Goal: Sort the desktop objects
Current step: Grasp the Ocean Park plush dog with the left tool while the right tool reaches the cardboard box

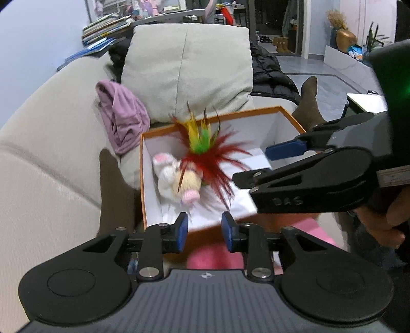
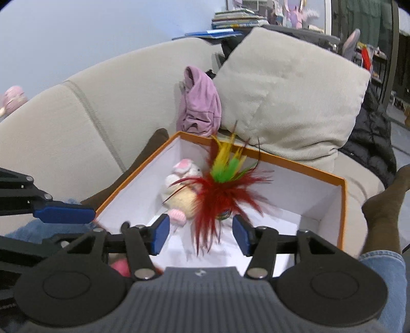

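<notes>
1. Lying inside an orange-rimmed box with white inner walls, a feather toy is seen with red, green and yellow plumes; it is blurred in both views, so whether it rests on the floor of the box cannot be told.
2. Just beside it, toward the box's far-left corner, a knitted mouse toy in white, cream and pink is seen.
3. Embossed characters are visible on the black body of the right gripper in the left wrist view; they cannot be read with certainty.
4. The right gripper is shown in its own view with blue pads apart and nothing pressed between them; the feather tips fall in the gap without contact.
5. The left gripper is shown with jaws apart and empty, near the box's near rim.
6. Only the left wrist view shows a hand on the right tool, a pink item below the box, and a tiled floor beyond.
7. Only the right wrist view shows a denim sleeve.
8. A beige sofa surrounds the box, with a cushion, a lilac garment, a black jacket and stacked books behind.
</notes>
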`<state>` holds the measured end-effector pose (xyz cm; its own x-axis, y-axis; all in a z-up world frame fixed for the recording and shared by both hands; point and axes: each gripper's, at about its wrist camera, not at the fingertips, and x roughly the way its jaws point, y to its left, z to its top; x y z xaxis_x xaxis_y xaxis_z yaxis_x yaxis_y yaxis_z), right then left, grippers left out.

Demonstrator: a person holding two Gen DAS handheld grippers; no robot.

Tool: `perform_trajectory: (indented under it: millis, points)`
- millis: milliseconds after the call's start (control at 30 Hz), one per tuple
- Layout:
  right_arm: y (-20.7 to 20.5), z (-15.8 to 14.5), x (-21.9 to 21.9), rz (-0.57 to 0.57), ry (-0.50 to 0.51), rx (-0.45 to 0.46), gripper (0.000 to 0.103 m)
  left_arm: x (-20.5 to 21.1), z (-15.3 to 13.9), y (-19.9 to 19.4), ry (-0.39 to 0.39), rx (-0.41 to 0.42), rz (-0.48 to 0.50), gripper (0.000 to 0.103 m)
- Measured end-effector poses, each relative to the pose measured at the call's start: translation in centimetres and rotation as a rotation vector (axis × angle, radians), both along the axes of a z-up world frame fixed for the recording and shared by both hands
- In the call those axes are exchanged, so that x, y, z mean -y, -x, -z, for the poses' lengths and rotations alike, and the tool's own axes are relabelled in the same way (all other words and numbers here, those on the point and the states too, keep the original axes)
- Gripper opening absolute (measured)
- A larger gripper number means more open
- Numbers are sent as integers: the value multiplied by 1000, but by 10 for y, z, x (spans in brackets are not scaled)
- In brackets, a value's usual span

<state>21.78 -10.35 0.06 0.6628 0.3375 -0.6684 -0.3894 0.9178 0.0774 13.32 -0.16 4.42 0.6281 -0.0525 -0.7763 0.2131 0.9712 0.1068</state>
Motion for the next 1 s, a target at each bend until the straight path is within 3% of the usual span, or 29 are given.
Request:
perform_trajectory:
  millis: [167,233,267,467,633,767,1000]
  points:
    - [38,6,-3,4,8,-18,61,-9,13,33,19,-20,-30,39]
    - [52,12,-2,0,-13,-39,66,-11,18,47,35,-29,-39,53]
    - [60,16,0,0,-28,-53,67,-14,22,53,49,-32,-49,55]
    - [94,49,4,-35,-105,-152,67,-31,51,79,74,-81,-138,55]
    - [99,71,0,-37,-119,-234,66,-44,69,86,111,-111,-190,58]
    - [95,76,-6,-34,-108,-249,62,-45,71,82,100,-117,-175,60]
    - [99,87,-13,-103,-98,-306,61,-47,92,89,60,-207,-144,61]
